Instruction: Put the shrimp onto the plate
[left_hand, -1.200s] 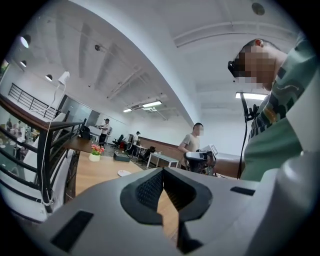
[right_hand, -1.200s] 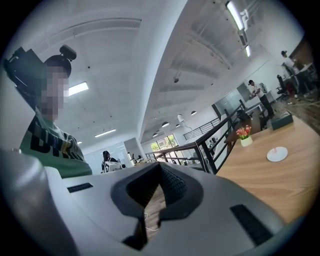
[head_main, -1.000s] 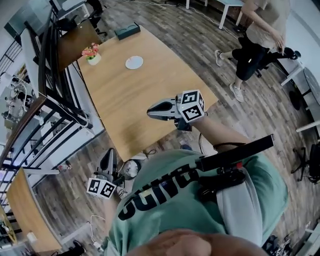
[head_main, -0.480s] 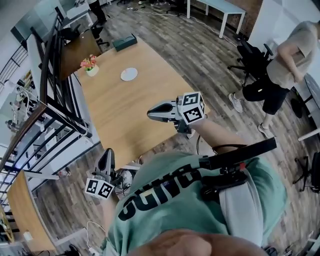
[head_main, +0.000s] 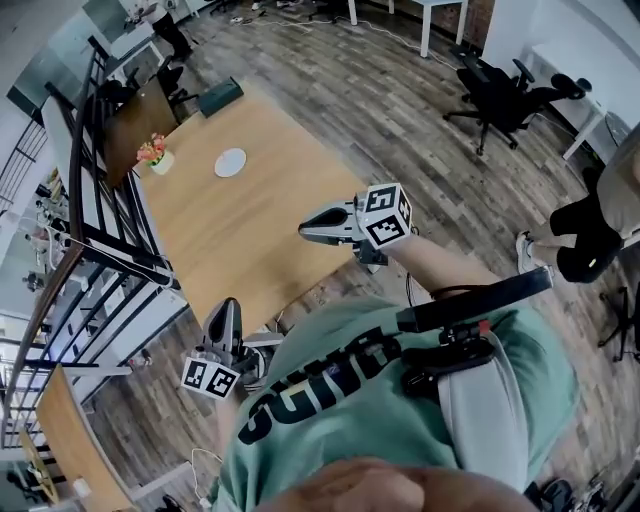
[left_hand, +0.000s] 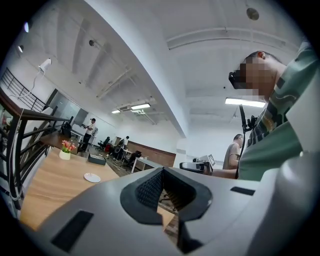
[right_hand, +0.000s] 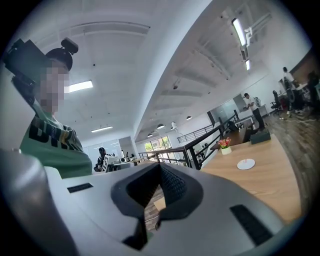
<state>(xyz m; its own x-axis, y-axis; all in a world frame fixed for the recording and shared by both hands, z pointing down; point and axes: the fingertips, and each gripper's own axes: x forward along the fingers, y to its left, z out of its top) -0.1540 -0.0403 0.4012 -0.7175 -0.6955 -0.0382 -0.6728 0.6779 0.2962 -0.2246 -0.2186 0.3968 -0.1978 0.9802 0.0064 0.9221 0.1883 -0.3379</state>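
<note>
Both grippers point level, jaws together and empty: right gripper (head_main: 306, 228) over the wooden table (head_main: 240, 225), left gripper (head_main: 225, 310) off its near corner.

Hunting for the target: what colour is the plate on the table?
White; the plate shows best in the head view.

Long wooden table (head_main: 250, 235) on a plank floor (head_main: 400, 130). Near its far left corner — a white pot of pink flowers (head_main: 154, 157), upright. At the far edge, a dark flat box (head_main: 220, 97). Just beside the left edge, a black railing (right_hand: 208, 138). Well off the right edge — a black office chair (head_main: 500, 95) and a person in dark shorts (head_main: 590, 235).
</note>
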